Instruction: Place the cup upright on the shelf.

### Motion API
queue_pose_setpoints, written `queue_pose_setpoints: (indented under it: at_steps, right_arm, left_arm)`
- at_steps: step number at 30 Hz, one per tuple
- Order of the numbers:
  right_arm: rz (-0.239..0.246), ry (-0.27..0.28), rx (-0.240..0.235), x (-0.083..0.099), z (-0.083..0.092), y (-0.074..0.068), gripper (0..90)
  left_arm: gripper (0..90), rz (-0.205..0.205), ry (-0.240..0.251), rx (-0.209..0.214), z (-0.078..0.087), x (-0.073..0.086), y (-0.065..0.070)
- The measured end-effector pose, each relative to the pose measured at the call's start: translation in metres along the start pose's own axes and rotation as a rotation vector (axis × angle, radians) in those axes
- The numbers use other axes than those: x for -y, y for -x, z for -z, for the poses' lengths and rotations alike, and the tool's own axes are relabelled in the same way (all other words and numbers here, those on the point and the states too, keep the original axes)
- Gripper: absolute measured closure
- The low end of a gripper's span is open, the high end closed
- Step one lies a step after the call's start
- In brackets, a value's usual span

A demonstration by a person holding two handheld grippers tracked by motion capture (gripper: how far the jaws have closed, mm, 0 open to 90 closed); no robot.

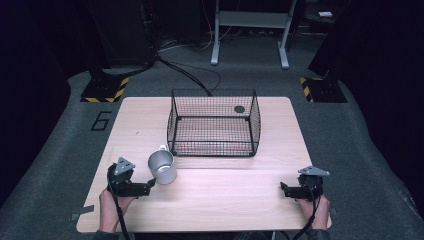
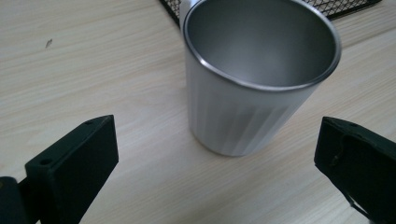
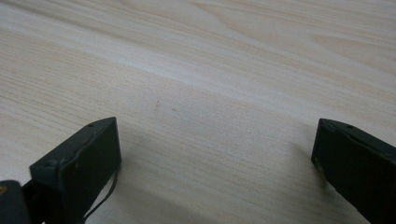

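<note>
An empty silver metal cup (image 1: pixel 162 167) is standing upright just beside the black wire basket's (image 1: pixel 214 122) front-left corner.

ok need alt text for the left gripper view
An empty metal cup stands upright on a pale wooden table, just ahead of the left gripper, whose two black jaws are spread wide and touch nothing. A black wire basket edges in behind the cup.

Your left gripper (image 2: pixel 215 158) has its fingers (image 2: pixel 74 161) spread wider than the metal cup (image 2: pixel 252 93), which stands upright on the table (image 1: pixel 225 195) just ahead of them with bare wood on both sides. Right behind the cup, the wire basket (image 1: pixel 214 122) blocks the way forward. Ahead of your right gripper (image 3: pixel 215 158), spread just as wide, you have bare table.
</note>
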State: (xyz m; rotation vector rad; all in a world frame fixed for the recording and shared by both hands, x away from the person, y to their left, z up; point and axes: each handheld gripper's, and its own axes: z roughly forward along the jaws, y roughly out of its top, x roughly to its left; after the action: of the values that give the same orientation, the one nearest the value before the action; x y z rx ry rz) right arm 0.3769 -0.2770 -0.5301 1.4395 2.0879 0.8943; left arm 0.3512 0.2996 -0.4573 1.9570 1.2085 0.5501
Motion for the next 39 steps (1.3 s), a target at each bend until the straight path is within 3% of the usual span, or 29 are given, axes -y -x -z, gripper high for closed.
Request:
queue_pose_setpoints:
  at_steps: [13,20,25,39]
  right_arm:
    - [0.0,0.0,0.0,0.0,0.0,0.0,0.9]
    - [0.0,0.0,0.0,0.0,0.0,0.0,0.9]
    - [0.0,0.0,0.0,0.0,0.0,0.0,0.9]
    - [0.0,0.0,0.0,0.0,0.0,0.0,0.9]
  left_arm:
    - [0.0,-0.057,0.009,-0.005,-0.014,-0.024,0.017]
    - [0.0,-0.057,-0.002,0.0,-0.024,-0.032,0.02]
    - [0.0,-0.07,-0.014,-0.02,-0.035,-0.036,0.021]
    - [0.8,-0.065,-0.042,-0.019,-0.051,-0.039,0.024]
